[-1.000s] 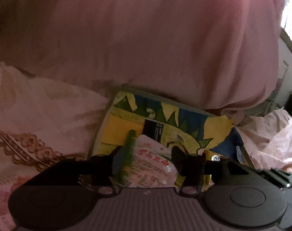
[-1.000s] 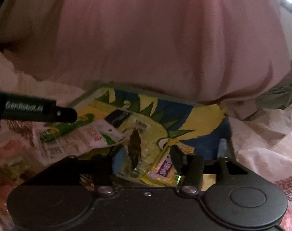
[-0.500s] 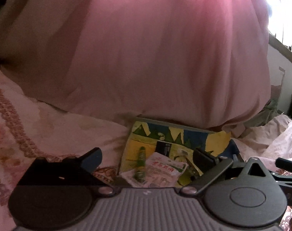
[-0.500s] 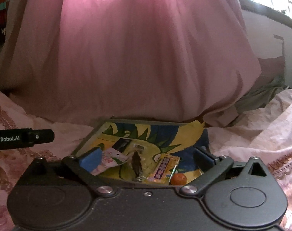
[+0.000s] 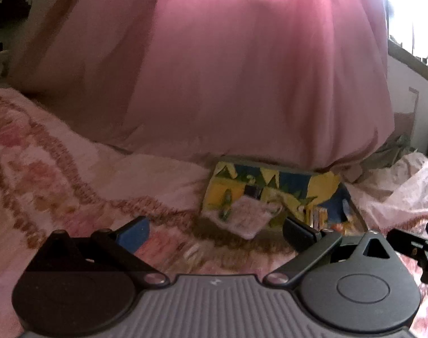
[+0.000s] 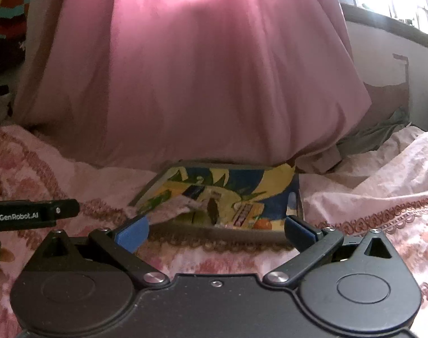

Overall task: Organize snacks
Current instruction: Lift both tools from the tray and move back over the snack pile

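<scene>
Pink bedspread, both tools empty

Yellow-and-blue tray lies on the bed's pink patterned bedspread, its far edge under a pink hanging cloth. Inside sit a white snack packet (overhanging the near left corner), a striped bar and an orange round sweet. Left tool and right tool stand spread wide, gripping nothing.

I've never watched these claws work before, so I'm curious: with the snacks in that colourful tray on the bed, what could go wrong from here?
The white packet overhangs the tray's left edge and could slide onto the bedspread. The tray sits on soft bedding, so a nudge might tip it. The small orange snack could roll.
</scene>
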Demonstrator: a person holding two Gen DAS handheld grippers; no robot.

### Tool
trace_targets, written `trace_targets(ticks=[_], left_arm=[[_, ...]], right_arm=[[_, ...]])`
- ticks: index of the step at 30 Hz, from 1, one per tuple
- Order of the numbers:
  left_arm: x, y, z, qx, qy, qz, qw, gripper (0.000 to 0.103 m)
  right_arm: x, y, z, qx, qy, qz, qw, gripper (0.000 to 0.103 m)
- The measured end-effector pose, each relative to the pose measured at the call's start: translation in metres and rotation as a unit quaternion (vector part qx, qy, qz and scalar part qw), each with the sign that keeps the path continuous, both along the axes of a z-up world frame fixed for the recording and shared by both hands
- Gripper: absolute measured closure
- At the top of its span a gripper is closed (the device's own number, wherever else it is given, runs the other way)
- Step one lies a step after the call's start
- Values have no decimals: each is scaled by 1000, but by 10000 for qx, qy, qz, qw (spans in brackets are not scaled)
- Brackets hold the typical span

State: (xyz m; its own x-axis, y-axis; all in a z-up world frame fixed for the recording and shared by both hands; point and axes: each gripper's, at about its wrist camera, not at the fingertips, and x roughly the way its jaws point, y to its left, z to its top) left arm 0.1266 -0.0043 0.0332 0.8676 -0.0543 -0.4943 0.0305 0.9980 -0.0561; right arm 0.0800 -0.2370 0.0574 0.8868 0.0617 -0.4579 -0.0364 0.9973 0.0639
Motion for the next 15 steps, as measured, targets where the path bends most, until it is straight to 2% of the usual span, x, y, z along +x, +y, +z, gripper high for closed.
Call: trace_targets(ticks=[8, 15], left_arm=[[-62, 11, 3, 365, 34, 281, 9989, 0], [-102, 28, 8, 91, 81, 568, 9983, 0]], right_arm=[[-41, 15, 1, -53, 138, 78, 9999, 1], [-64, 26, 1, -227, 411, -52, 9989, 1]])
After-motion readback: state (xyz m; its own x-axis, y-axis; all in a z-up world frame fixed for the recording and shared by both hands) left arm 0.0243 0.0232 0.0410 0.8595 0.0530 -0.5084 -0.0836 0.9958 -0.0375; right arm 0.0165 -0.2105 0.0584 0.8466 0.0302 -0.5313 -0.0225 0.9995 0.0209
